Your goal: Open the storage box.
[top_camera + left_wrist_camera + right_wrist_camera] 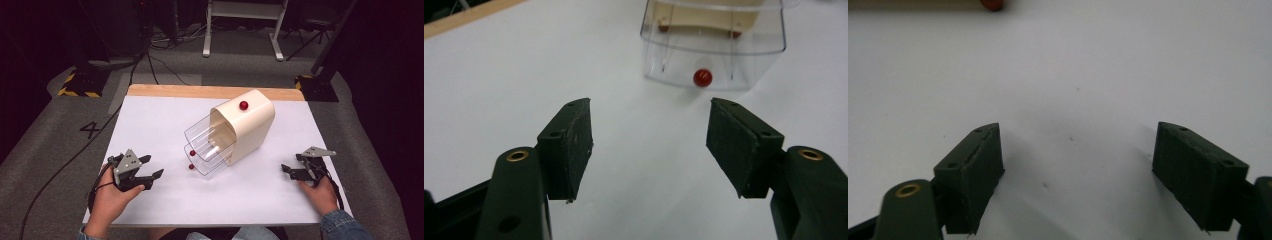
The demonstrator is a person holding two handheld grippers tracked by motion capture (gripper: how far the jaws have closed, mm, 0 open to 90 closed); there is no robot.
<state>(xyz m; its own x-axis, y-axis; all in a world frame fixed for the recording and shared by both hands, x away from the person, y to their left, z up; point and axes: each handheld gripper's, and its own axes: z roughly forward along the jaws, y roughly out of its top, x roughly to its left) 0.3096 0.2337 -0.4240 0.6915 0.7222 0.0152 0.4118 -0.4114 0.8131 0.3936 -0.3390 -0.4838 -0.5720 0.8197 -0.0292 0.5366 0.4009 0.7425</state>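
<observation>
1. White surface (160, 120) fills the high view; a cream drawer cabinet (248, 125) sits mid-surface, two clear drawers (210, 145) pulled out. Left hand-held gripper (150, 173) and right hand-held gripper (289, 170) flank it, both gaping, holding nothing.
2. Left gripper view: red knob (702, 77) dead ahead — small, smooth, likely slippery; the drawer looks light and brittle, so pinch the knob.
3. Right gripper view: jaws wide over bare surface.

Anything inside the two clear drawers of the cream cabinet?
Both clear drawers stand pulled out of the cream cabinet and look empty through their walls. The parts of them inside the opaque shell are covered.
</observation>
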